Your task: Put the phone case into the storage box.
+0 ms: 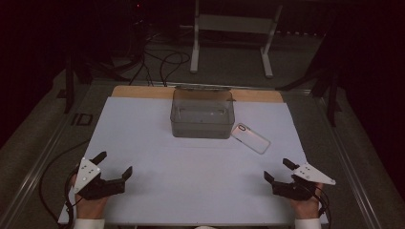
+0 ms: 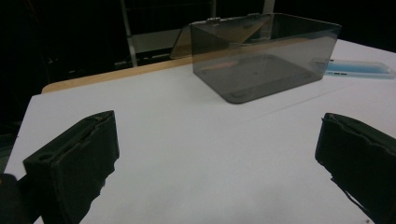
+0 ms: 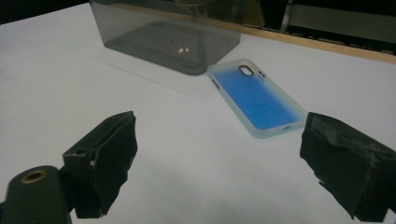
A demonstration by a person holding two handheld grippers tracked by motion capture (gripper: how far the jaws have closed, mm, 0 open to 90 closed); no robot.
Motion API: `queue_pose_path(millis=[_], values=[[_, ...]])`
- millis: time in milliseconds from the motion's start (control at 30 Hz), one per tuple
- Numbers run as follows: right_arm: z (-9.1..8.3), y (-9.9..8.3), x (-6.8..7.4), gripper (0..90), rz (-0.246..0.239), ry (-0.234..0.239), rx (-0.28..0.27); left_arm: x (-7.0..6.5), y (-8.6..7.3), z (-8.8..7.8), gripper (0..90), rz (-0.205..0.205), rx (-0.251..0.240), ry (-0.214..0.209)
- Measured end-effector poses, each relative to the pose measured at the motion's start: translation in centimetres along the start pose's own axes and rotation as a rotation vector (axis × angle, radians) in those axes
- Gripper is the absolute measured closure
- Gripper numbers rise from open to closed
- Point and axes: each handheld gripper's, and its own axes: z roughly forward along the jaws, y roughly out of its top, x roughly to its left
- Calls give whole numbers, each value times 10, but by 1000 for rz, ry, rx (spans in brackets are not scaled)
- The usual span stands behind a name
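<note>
Claws, left (image 1: 113, 165) and right (image 1: 275, 169), both released, near unmarked phone case (image 1: 250, 138) and tinted box (image 1: 202, 114).

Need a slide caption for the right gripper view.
Open right gripper faces a blue phone case lying flat beside a smoky clear box on the white table.

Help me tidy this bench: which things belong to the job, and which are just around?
In the job: phone case, clear box, left gripper, right gripper, both open.
Just around: white mat, white stand, floor cables.
</note>
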Motion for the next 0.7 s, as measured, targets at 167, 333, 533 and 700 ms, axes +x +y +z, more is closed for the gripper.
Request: queue_pose_path(millis=[167, 333, 533, 700], values=[[3, 0, -1, 109, 4, 7, 8, -1, -2, 2, 6, 6, 11, 4], [5, 0, 0, 109, 6, 14, 18, 0, -4, 5, 6, -1, 15, 13], [4, 1, -1, 109, 12, 11, 9, 0, -7, 8, 6, -5, 23, 13], [4, 4, 0, 109, 11, 8, 10, -1, -7, 8, 6, -4, 21, 21]])
